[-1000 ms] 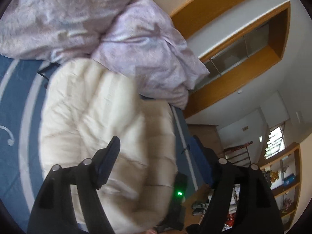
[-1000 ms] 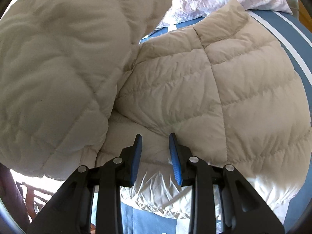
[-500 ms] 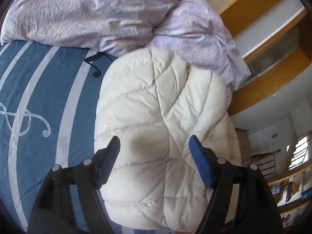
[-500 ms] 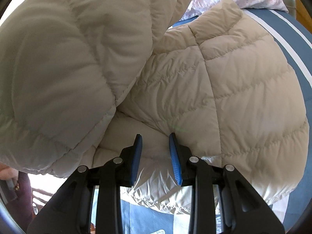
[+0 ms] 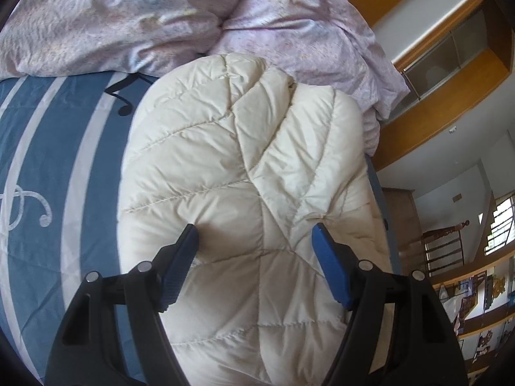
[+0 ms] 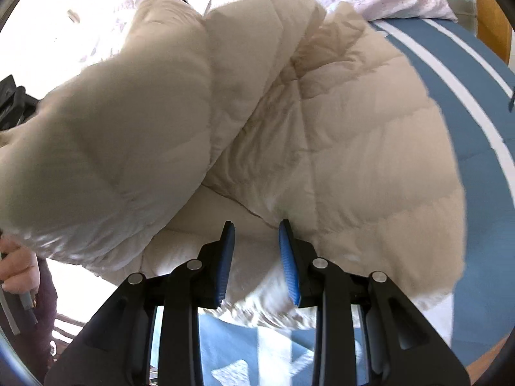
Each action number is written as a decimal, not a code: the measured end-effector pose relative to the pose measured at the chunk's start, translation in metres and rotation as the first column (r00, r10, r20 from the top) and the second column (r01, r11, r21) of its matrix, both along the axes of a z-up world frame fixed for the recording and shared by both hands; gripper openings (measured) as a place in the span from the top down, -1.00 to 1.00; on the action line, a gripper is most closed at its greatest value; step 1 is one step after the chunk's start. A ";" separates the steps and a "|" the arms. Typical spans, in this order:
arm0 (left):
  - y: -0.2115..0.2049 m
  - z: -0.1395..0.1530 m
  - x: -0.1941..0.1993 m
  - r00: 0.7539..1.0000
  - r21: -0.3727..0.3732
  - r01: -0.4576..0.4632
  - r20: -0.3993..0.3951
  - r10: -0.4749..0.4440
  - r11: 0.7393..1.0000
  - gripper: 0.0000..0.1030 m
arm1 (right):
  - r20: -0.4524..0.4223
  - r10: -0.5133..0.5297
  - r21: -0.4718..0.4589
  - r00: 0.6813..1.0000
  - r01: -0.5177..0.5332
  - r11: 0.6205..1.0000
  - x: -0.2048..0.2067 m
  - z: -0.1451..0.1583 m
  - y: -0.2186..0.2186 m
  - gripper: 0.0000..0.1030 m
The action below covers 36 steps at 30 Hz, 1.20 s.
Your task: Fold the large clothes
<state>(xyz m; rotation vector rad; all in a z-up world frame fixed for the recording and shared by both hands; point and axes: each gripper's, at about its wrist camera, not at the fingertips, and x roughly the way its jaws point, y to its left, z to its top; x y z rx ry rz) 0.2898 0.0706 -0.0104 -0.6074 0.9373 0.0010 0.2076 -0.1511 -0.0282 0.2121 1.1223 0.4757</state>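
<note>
A cream quilted puffer jacket (image 5: 244,173) lies on the blue striped bed sheet (image 5: 54,148). My left gripper (image 5: 254,231) straddles a thick folded part of it with the jaws wide, and both fingertips press into the padding. In the right wrist view the jacket (image 6: 354,148) has a big flap (image 6: 112,148) held up on the left, leaning over the other half. My right gripper (image 6: 256,223) sits at the jacket's near hem, its blue pads narrowly apart with pale lining between them.
A crumpled lilac duvet (image 5: 135,16) is piled at the head of the bed behind the jacket. A wooden cabinet (image 5: 450,74) and shelves (image 5: 482,305) stand beyond the bed's right edge. A person's hand (image 6: 17,267) shows at the lower left of the right wrist view.
The left gripper has come down with the flap, and the jacket now shows under it against the sheet. In the right wrist view the raised flap has swung lower over the other half.
</note>
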 end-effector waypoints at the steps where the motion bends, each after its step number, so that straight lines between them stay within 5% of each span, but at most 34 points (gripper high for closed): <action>1: -0.006 0.000 0.003 1.000 0.000 0.011 0.000 -0.011 1.000 -0.40 | 0.003 -0.002 -0.004 1.000 0.002 1.000 -0.002 0.001 -0.004 0.41; 17: -0.075 -0.028 0.033 0.991 -0.055 0.120 -0.045 -0.123 0.991 -0.39 | 0.039 -0.039 -0.079 0.998 0.042 0.996 -0.025 0.007 -0.059 0.41; 36: -0.117 -0.057 0.055 0.980 -0.006 0.156 -0.125 -0.155 0.988 -0.42 | 0.003 -0.020 -0.074 1.000 0.020 0.997 -0.017 -0.007 -0.045 0.41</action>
